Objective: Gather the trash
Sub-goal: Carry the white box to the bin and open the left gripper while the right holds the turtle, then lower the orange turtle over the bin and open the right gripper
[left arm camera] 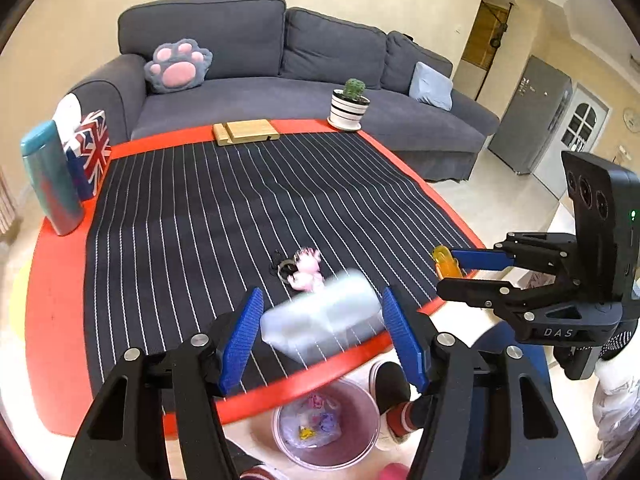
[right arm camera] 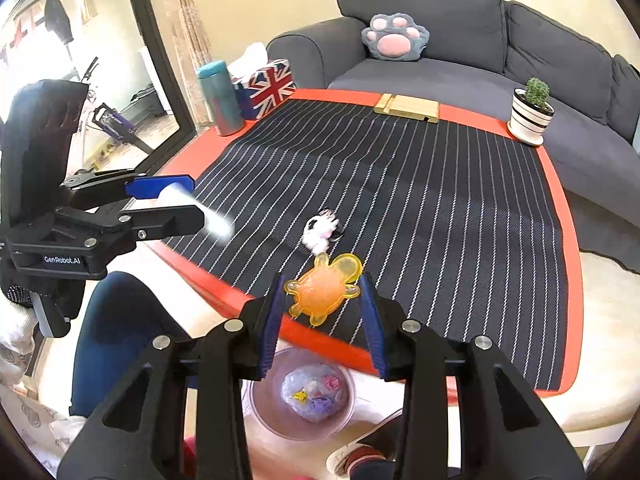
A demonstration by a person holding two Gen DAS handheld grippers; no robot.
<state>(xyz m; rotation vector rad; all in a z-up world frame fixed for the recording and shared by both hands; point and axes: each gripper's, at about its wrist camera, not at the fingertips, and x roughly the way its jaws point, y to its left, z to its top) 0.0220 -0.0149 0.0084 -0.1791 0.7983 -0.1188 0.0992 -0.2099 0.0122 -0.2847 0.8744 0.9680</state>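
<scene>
both jaws gripping: left gripper (left arm camera: 322, 334) clear plastic wrapper (left arm camera: 320, 316), right gripper (right arm camera: 324, 312) orange turtle (right arm camera: 324, 290).

- A clear plastic bag (left arm camera: 320, 316), crumpled and blurred, hung between blue pads above the table's near edge.
- An orange turtle toy (right arm camera: 322, 290) sat gripped flat.
- A trash bin (right arm camera: 260, 408) stood below on the floor.

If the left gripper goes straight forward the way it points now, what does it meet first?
Probably the striped cloth on the red table, near the small pink toy. The left gripper already has a clear plastic wrapper between its fingers; depth is hard to judge.
</scene>
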